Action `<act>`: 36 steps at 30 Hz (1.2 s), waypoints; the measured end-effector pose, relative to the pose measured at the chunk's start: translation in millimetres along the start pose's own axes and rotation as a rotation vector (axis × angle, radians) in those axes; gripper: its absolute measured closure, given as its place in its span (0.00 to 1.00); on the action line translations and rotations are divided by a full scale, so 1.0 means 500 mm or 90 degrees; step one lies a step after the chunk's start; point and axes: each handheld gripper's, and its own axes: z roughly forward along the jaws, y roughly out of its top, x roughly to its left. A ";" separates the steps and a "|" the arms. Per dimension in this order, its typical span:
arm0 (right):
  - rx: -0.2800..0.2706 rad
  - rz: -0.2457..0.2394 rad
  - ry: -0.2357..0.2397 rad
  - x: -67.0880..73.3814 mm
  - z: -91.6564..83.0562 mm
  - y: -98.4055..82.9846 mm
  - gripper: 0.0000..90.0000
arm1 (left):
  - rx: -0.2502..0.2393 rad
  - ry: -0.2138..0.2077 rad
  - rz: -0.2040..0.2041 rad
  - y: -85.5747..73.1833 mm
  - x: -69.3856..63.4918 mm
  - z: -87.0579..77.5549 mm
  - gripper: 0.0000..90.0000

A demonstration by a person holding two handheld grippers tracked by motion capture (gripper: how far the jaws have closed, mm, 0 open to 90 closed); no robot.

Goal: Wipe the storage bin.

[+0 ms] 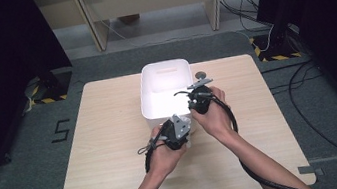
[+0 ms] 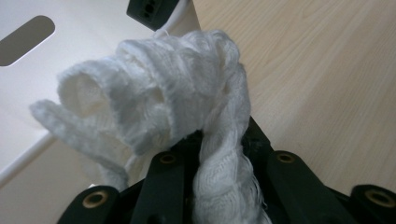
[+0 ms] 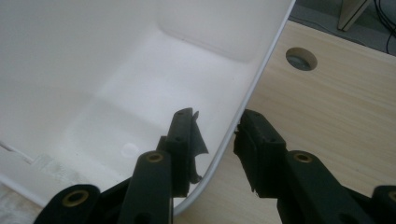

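My left gripper (image 2: 219,154) is shut on a white knitted cloth (image 2: 154,98) that bunches up above its jaws, just beside the white plastic bin (image 2: 70,51). In the high view the left gripper (image 1: 185,136) sits at the near right corner of the bin (image 1: 162,65). My right gripper (image 3: 217,135) straddles the bin's right wall (image 3: 261,60), one jaw inside and one outside, both pads against it. The high view has the right gripper (image 1: 193,105) at the bin's right rim. The inside of the bin appears bare.
The bin stands mid-table on a light wooden tabletop (image 1: 111,133). A round cable hole (image 1: 200,75) lies just right of the bin. Black cables trail from both grippers toward the near edge. Dark curtains and floor cables surround the table.
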 end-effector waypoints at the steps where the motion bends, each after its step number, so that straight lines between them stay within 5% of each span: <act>1: 0.000 0.000 0.000 0.000 0.000 0.000 0.74 | 0.001 0.000 0.001 -0.001 -0.002 0.003 0.83; 36: -0.002 0.000 0.001 0.000 0.000 0.000 0.74 | 0.035 -0.005 0.023 -0.026 -0.016 0.045 0.83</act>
